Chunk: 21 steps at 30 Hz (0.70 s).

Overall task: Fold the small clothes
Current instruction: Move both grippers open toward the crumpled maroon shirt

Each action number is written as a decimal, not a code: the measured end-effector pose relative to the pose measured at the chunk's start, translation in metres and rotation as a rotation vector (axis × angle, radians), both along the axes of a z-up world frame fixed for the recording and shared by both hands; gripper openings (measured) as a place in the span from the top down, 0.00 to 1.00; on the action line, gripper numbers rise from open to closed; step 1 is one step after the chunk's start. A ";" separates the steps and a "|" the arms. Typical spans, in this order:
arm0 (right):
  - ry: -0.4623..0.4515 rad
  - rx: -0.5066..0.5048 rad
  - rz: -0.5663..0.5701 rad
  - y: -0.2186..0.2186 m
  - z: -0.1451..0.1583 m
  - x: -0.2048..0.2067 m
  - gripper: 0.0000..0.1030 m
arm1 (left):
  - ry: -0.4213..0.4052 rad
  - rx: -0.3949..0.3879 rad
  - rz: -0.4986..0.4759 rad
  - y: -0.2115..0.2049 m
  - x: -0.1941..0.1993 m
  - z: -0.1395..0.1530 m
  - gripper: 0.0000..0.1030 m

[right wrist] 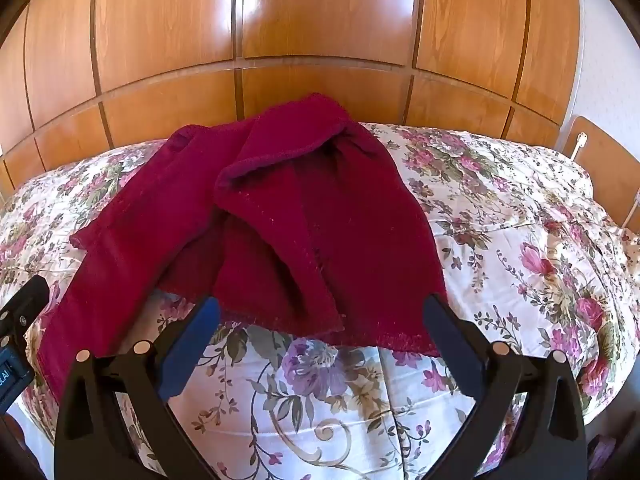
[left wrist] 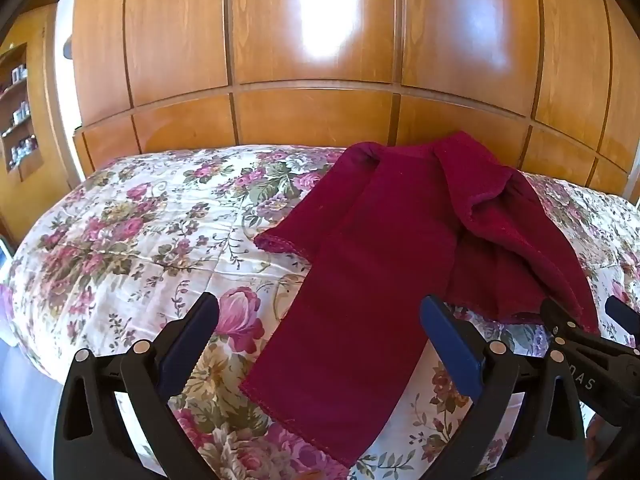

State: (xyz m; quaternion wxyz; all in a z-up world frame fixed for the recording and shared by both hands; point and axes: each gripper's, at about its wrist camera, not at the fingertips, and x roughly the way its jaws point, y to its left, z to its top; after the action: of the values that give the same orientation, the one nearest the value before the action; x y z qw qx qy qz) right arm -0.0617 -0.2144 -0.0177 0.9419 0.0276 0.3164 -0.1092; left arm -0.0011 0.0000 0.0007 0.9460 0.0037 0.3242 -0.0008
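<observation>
A dark red garment (left wrist: 384, 248) lies spread on the floral bedspread (left wrist: 132, 248), one long part reaching toward me, the rest bunched at the right. My left gripper (left wrist: 320, 320) is open, its jaws wide on either side of the long part, above it. In the right wrist view the garment (right wrist: 280, 216) lies folded over itself. My right gripper (right wrist: 320, 316) is open at the garment's near hem, not holding it. The right gripper also shows in the left wrist view (left wrist: 592, 320).
A wooden panelled wardrobe (left wrist: 320, 60) stands behind the bed. Shelves with small bottles (left wrist: 20, 112) are at the far left. A wooden headboard piece with a cable (right wrist: 592, 152) is at the right. The bed's near edge (left wrist: 24, 380) drops off at lower left.
</observation>
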 end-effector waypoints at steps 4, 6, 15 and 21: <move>0.001 -0.001 -0.001 0.000 0.000 0.000 0.02 | 0.003 -0.005 0.004 0.004 0.001 -0.002 0.03; 0.003 0.000 -0.002 0.000 0.000 0.000 0.02 | 0.002 -0.005 0.000 0.006 -0.001 -0.003 0.03; 0.013 0.002 0.008 -0.001 -0.005 0.000 0.02 | 0.003 -0.004 0.001 0.011 -0.004 -0.004 0.03; 0.024 0.013 0.012 -0.004 -0.009 0.002 0.02 | 0.020 -0.005 0.008 0.009 0.000 -0.008 0.03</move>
State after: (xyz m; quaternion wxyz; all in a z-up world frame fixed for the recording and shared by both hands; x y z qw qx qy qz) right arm -0.0592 -0.2181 -0.0269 0.9386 0.0305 0.3283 -0.1021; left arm -0.0014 0.0091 -0.0076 0.9427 0.0002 0.3336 0.0023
